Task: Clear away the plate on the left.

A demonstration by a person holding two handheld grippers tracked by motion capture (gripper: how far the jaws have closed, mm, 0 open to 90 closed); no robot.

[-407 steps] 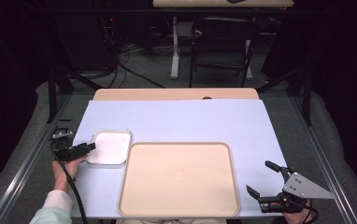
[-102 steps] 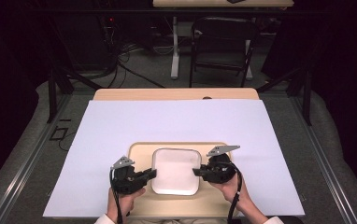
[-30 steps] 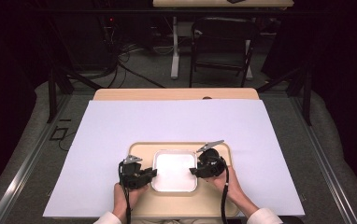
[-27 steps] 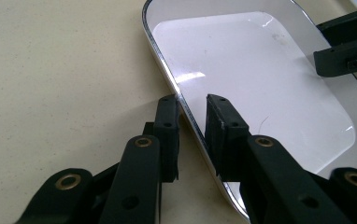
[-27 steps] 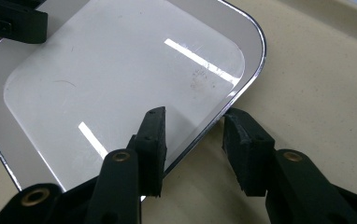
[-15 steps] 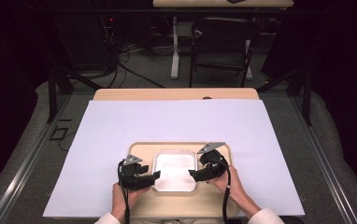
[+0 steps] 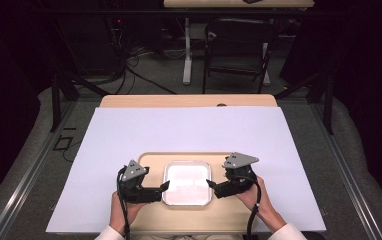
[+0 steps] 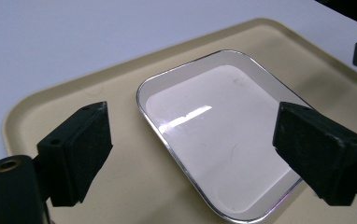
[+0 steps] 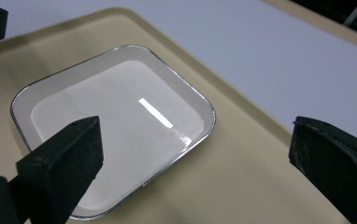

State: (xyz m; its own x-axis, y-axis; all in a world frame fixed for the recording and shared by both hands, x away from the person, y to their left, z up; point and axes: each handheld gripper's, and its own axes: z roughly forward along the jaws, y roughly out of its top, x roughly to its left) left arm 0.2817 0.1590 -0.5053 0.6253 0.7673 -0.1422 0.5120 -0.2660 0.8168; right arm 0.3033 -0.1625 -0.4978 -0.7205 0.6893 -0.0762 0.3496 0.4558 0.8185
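The white dish (image 7: 187, 182), a shallow square piece with rounded corners and a bright metal rim, lies flat on the beige tray (image 7: 153, 161), roughly at the tray's middle. The tray in turn sits on the pale sheet (image 7: 179, 130) covering the table, at the person's edge of it.

The left gripper (image 7: 164, 186) stands at the dish's left edge and the right gripper (image 7: 210, 183) at its right edge, one opposite the other. This mirrored stance suits a two-sided carry of a wide, shallow piece that a single pair of jaws could not hold level.

Both tools are released. In the left gripper view the jaws stand wide apart, and the dish (image 8: 218, 140) lies below and beyond them, with neither pad on the rim. The right gripper view shows the same: jaws spread, the dish (image 9: 116, 126) resting on the tray (image 9: 242, 158) with nothing pressed against it. Each gripper's jaws have just been opening, and nothing is caught between them.

From the high view, the fingertips appear just clear of the rim, though the angle makes it hard to rule out a light touch.

Judgement: the dish is set down centred and level, and the placing step looks complete.
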